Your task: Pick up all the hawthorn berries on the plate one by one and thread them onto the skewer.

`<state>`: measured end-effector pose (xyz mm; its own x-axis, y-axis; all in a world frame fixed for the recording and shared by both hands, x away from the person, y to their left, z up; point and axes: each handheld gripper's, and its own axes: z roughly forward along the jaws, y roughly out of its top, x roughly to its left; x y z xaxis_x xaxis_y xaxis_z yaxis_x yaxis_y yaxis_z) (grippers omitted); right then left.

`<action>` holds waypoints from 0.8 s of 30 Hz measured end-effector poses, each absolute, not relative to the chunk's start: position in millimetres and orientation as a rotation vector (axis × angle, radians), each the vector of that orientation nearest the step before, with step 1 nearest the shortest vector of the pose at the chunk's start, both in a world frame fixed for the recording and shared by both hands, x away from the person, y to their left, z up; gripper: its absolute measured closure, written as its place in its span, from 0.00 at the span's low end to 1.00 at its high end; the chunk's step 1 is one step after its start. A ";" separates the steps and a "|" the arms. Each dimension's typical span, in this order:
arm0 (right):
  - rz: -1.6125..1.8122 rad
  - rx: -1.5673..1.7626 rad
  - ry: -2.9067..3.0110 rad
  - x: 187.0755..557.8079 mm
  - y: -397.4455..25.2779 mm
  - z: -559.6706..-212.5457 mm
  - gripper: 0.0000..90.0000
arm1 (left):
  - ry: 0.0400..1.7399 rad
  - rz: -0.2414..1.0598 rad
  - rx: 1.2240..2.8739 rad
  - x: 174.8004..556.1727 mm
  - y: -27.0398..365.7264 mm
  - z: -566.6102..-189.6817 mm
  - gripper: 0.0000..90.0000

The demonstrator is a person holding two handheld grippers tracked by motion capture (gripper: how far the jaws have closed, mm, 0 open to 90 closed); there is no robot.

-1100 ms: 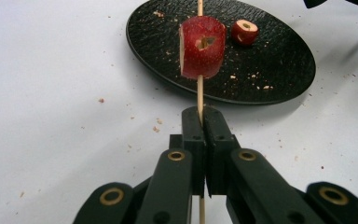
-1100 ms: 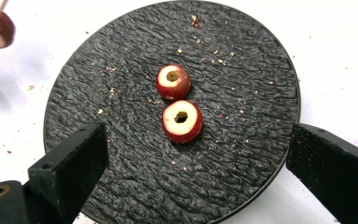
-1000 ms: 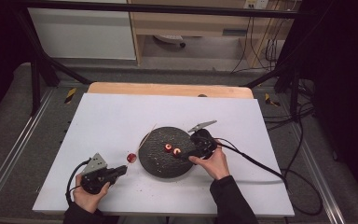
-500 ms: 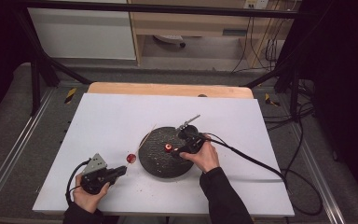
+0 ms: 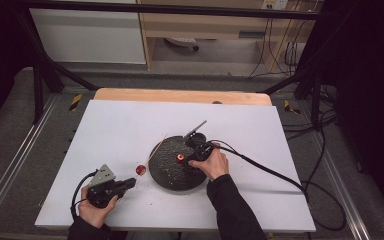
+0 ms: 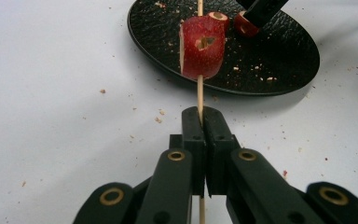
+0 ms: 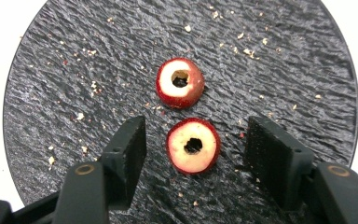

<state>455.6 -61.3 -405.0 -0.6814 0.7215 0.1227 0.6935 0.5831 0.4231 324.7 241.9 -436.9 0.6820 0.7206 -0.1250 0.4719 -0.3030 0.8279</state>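
Right gripper view: right claw (image 7: 193, 149) wide open over the black plate (image 7: 284, 70), one red fruit slice (image 7: 193, 146) between the jaws, untouched, another slice (image 7: 180, 83) just beyond. Left gripper view: left claw (image 6: 200, 128) clenched on a thin wooden stick (image 6: 199, 95) over the white counter (image 6: 51, 93), a red fruit piece (image 6: 203, 46) stuck on the stick near the plate's edge.

I'm working in a lab: a white table (image 5: 130, 125) framed by black metal struts (image 5: 40, 75), cables (image 5: 280, 50) trailing over the grey floor (image 5: 10, 115), plain cabinets (image 5: 87, 35) behind.
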 end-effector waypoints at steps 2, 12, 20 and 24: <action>0.687 1.238 2.740 456.0 -61.2 -405.4 0.49 | 0.924 0.336 1.962 324.7 241.8 -437.0 0.98; 0.649 1.265 2.768 457.2 -59.6 -409.6 0.60 | 0.926 0.335 1.963 324.9 241.8 -437.1 0.98; 0.629 1.293 2.769 458.5 -59.4 -410.5 0.66 | 0.925 0.334 1.964 324.9 241.4 -437.4 0.98; 0.625 1.309 2.769 459.2 -59.6 -410.2 0.66 | 0.925 0.335 1.964 324.9 241.5 -437.3 0.98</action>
